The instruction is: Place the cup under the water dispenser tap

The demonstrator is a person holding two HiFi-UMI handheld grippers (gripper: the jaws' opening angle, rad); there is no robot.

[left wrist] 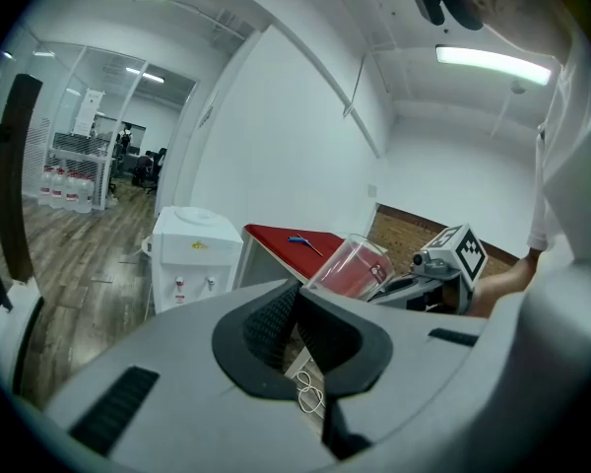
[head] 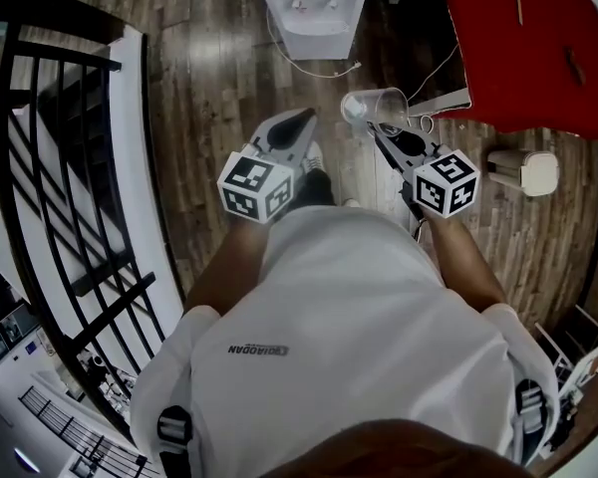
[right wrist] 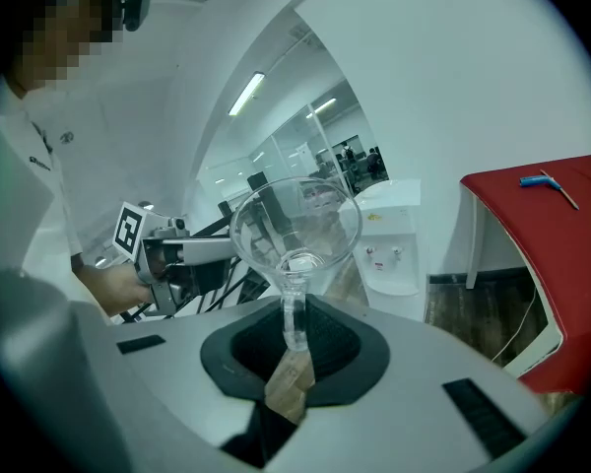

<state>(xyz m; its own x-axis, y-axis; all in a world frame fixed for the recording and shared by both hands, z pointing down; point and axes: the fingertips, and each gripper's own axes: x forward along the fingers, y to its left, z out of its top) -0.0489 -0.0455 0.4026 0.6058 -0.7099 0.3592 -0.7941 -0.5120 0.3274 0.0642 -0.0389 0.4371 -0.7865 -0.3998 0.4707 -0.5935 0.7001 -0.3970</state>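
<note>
A clear plastic cup hangs tilted over the wooden floor, its wall pinched in my right gripper, which is shut on it. In the right gripper view the cup rises from between the pads, mouth toward the camera. The white water dispenser stands ahead on the floor, apart from both grippers, its two taps facing me. My left gripper is level with the right one, shut, with nothing between its fingers. From the left gripper view the cup shows to the right.
A red-topped table stands right of the dispenser. A black railing runs along the left. A small white bin sits on the floor at right. A white cable lies in front of the dispenser.
</note>
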